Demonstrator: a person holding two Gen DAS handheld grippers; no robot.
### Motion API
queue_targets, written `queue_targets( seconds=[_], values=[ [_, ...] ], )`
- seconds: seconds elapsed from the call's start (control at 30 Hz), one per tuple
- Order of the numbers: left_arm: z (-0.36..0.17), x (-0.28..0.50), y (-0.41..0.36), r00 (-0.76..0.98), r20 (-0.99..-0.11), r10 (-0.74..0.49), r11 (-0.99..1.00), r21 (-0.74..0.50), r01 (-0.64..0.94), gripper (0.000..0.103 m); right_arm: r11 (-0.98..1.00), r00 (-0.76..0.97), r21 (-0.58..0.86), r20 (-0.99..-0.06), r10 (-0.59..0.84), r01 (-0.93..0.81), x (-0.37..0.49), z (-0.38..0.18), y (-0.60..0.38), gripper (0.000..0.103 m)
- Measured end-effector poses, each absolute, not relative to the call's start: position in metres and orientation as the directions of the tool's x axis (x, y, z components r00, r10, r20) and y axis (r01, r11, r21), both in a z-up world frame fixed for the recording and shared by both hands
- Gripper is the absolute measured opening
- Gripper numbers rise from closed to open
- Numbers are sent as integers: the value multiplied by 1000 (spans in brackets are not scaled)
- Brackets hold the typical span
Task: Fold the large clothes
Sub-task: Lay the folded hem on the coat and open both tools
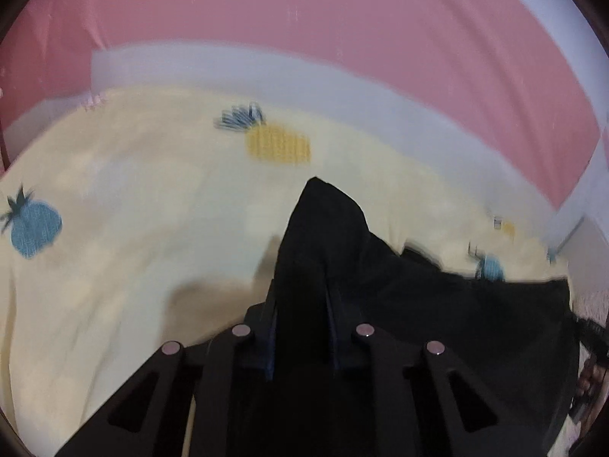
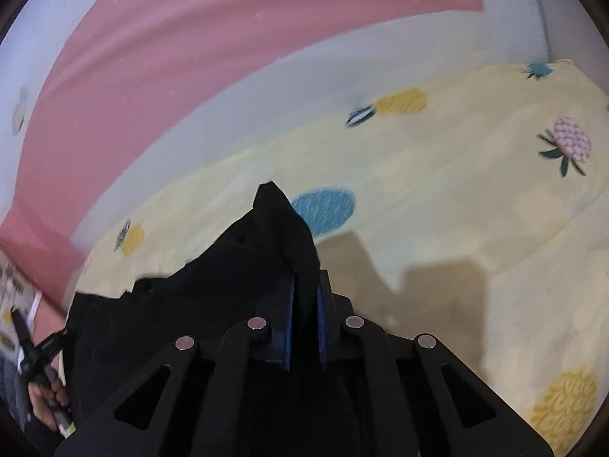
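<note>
We see open yellow bedsheet [image 1: 133, 198] across the left and centre of the left wrist view; the black garment [image 1: 437, 297] fills its lower right, the wall [image 1: 304, 11] closes the top.

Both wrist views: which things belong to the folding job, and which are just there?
Job:
black garment
left gripper, shut on it
right gripper, shut on it

Just there:
pineapple-print sheet, under the garment
pink wall
</note>
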State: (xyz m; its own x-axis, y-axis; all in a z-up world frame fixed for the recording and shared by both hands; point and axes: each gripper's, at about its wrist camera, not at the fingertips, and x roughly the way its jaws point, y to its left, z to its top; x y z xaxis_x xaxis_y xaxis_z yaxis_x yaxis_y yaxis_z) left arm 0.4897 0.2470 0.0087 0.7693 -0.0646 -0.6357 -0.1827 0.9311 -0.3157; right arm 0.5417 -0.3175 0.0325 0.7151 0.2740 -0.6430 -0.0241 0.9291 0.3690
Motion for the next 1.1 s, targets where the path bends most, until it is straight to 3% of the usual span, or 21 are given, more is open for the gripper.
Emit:
queue_targets(
  seconds=[0.1, 0.23, 0.47, 0.63, 0.7, 0.73, 0.77, 0.9, 0.97, 1.07, 1.1],
  values=[
    [-8, 515, 241, 749, -662, -24, 940, -269, -208, 21, 969, 681, 245, -713, 164, 23, 561, 1, -307, 9],
    [-42, 535, 231, 722, -692, 7, 944, -234, -233, 24, 973, 651, 224, -748, 132, 60, 574, -36, -301, 9],
    [-47, 541, 231, 689, -724, 39, 947, -192, -256, 35, 992, 608, 111, -792, 51, 62, 577, -41, -292, 16],
    [-4, 515, 237, 729, -679, 78, 948, -174, -264, 41, 990, 691, 125, -721, 48, 62, 543, 8, -299, 20],
    [16, 493, 240, 765, -639, 84, 947, -188, -261, 47, 988, 746, 154, -661, 81, 29, 517, 30, -299, 31],
    [24, 479, 237, 784, -617, 67, 949, -204, -241, 49, 986, 767, 165, -634, 102, 5, 501, 38, -295, 46],
    [30, 466, 231, 802, -596, 39, 953, -219, -209, 50, 984, 779, 177, -613, 130, -26, 481, 42, -290, 55],
    [26, 409, 169, 835, -533, -133, 970, -245, -2, 58, 973, 769, 191, -599, 222, -132, 434, 25, -259, 55],
    [7, 399, 134, 816, -547, -186, 972, -226, 70, 58, 974, 749, 175, -624, 221, -142, 429, 1, -247, 55],
    [-35, 411, 103, 779, -609, -145, 987, -149, 67, 59, 988, 782, 94, -604, 156, -125, 436, -28, -243, 55],
    [-44, 413, 104, 798, -587, -136, 987, -148, 59, 59, 986, 778, 116, -606, 165, -119, 441, -34, -246, 55]
  ],
)
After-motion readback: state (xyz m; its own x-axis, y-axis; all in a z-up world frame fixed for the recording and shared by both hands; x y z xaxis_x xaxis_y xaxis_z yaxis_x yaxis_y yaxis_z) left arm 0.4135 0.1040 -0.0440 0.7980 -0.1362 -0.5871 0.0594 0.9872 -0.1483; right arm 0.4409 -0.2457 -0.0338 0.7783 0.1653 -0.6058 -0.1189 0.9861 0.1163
